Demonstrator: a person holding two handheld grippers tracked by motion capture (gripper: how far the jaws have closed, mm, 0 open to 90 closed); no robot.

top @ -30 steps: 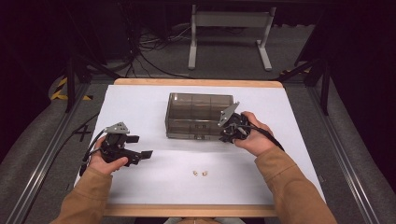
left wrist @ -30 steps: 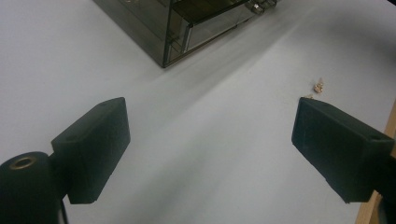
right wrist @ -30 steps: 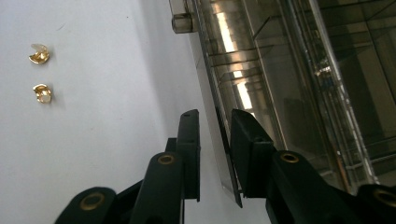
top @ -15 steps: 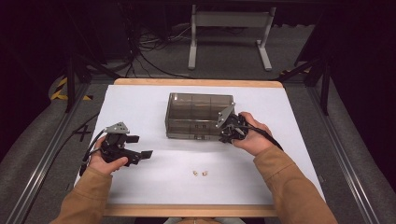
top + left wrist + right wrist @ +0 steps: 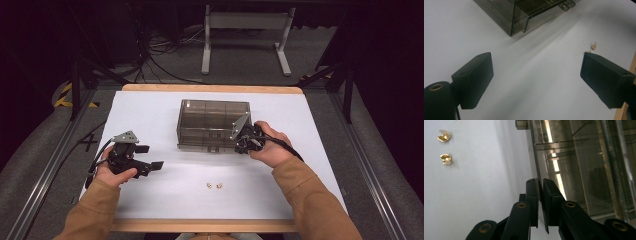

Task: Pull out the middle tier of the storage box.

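The smoky clear plastic drawer box [image 5: 213, 124] sits mid-table; the right gripper [image 5: 540, 192] has just closed, jaws now pinching its thin front panel edge, likely ready to pull. Left gripper [image 5: 536, 75] idles, jaws spread, beside two small gold earrings [image 5: 215, 186]

The box [image 5: 212, 124] is standing on the table [image 5: 150, 107], toward its far middle, and two small pieces [image 5: 215, 186] are lying side by side in front of it, nearer the person. The left gripper [image 5: 150, 165] is hovering well left of the box, while the right gripper [image 5: 239, 146] is sitting at the box's front right corner.
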